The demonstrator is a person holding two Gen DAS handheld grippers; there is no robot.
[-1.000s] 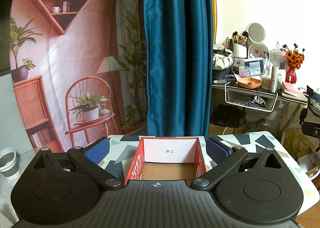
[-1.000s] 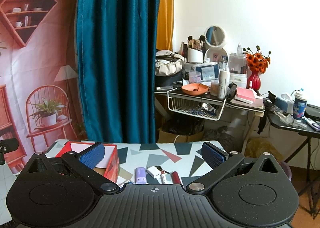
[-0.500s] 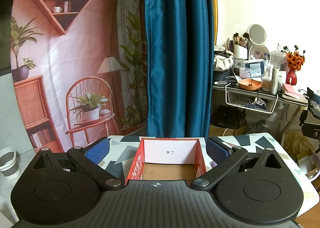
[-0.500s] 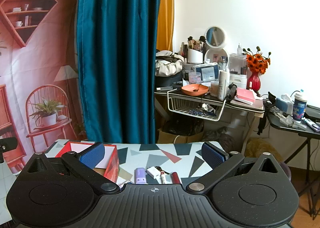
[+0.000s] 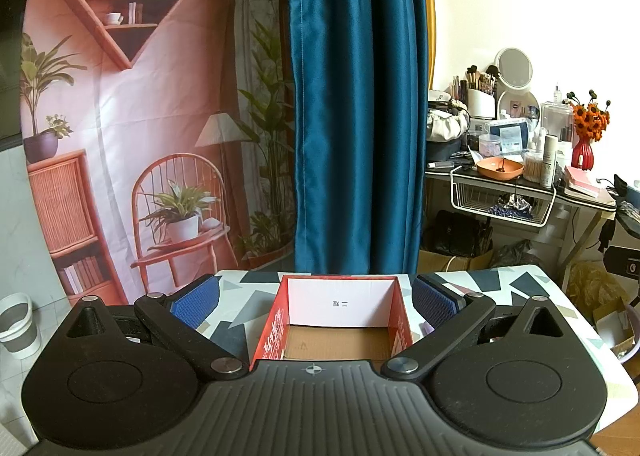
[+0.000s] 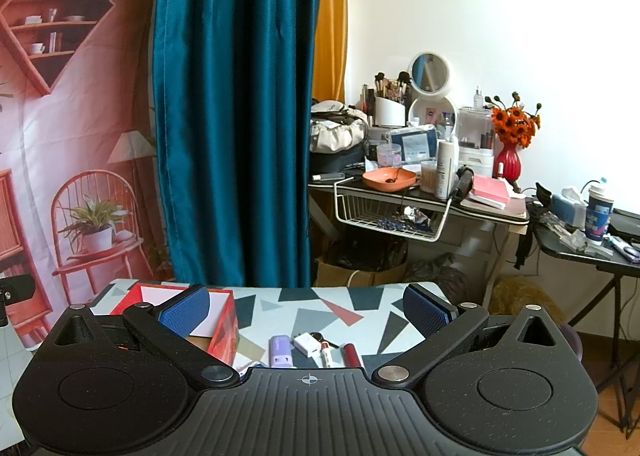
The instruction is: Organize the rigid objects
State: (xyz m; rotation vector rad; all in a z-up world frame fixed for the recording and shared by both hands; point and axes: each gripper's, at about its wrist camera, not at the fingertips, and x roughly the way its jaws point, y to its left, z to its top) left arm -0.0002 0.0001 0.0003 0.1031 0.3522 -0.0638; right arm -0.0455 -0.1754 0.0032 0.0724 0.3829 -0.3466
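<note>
Facing the left gripper (image 5: 314, 302), the red box (image 5: 340, 320) sits open-topped on the table (image 6: 360, 304) — near edge hidden. Beside it lie small items — purple case (image 6: 281, 350), lipstick (image 6: 351, 354), long axes pointing away, near ends cut off. Both grippers, right (image 6: 306, 308) included, gape wide, holding nothing.

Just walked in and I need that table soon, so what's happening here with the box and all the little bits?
Someone is tidying small rigid items with a handheld gripper in each hand. The left gripper faces the open red cardboard box, jaws wide apart and holding nothing; the visible part of the box floor is bare. The right gripper, also open and holding nothing, points at a purple case, a small white box and a dark red tube lying on the patterned table beside the box. Nothing is grasped yet.
</note>
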